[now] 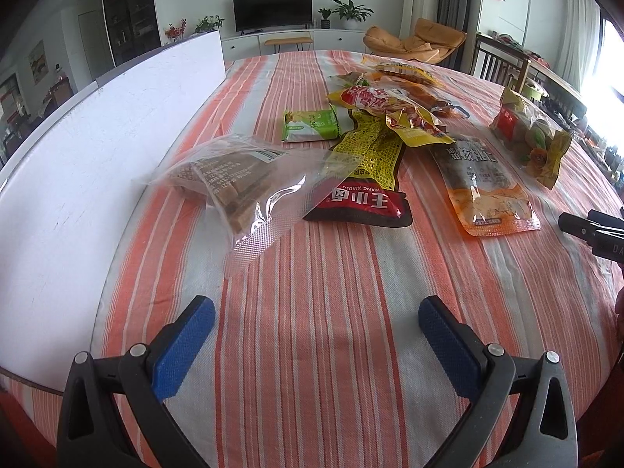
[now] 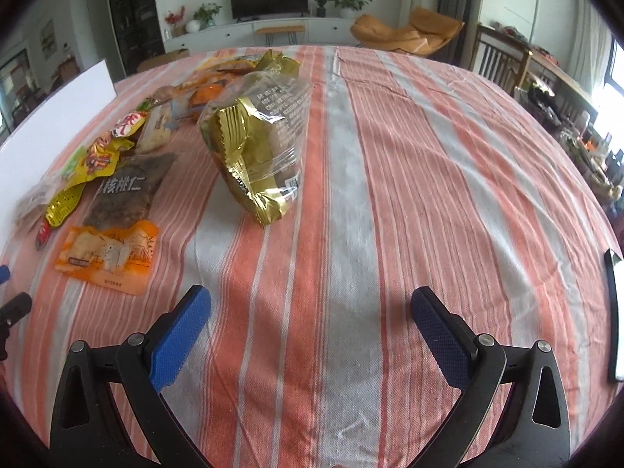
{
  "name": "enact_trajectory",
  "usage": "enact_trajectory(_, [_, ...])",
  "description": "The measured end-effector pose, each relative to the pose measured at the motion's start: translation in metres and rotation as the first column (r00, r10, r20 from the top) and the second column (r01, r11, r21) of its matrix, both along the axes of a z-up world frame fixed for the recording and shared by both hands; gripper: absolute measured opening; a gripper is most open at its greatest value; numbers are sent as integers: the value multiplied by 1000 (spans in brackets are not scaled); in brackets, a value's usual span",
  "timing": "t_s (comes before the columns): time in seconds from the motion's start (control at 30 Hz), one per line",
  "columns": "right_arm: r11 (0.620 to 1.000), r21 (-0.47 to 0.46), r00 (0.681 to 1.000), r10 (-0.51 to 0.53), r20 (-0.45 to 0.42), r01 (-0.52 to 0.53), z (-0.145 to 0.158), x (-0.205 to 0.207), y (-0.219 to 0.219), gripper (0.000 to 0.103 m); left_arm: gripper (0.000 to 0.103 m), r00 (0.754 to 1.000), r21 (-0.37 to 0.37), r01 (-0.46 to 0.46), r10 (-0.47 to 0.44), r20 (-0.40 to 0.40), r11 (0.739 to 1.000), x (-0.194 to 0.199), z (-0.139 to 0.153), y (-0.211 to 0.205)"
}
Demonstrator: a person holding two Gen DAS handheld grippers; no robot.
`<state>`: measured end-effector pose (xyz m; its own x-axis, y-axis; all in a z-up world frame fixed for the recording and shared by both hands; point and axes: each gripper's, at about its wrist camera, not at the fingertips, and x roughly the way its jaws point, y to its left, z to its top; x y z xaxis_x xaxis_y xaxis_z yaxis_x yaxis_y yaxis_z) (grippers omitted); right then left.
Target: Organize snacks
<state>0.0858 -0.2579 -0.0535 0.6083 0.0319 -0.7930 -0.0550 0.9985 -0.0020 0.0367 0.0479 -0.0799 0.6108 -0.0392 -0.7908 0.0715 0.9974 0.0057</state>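
Right wrist view alone shows the gold bag's (image 2: 257,144) back; both grippers (image 1: 316,321) (image 2: 311,312) hover above the table (image 2: 429,195), fingers spread.

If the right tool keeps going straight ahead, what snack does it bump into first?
Probably the gold and clear bag, which stands a bit left of centre ahead of the open right tool. Only bare striped tablecloth lies between them.

Right gripper (image 2: 312,312) hovers over the striped tablecloth (image 2: 429,195), blue pads (image 2: 179,335) spread wide, nothing between them. Gold-and-clear snack bag (image 2: 257,132) sits up at about 11 o'clock. Orange pouch (image 2: 109,257) is at 10 o'clock, with a dark pouch (image 2: 124,195) touching its far edge. More packets are piled beyond them, beside a white board (image 2: 50,124).
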Motion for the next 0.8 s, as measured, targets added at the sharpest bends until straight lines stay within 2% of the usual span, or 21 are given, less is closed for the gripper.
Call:
enact_trajectory(0.67, [1000, 4, 1000, 1, -2, -1, 1, -2, 0, 103, 103, 1000, 1, 0, 0, 0, 1000, 0, 0, 0])
enact_trajectory(0.8, [1000, 4, 1000, 1, -2, -1, 1, -2, 0, 103, 103, 1000, 1, 5, -5, -31, 1000, 0, 1, 2])
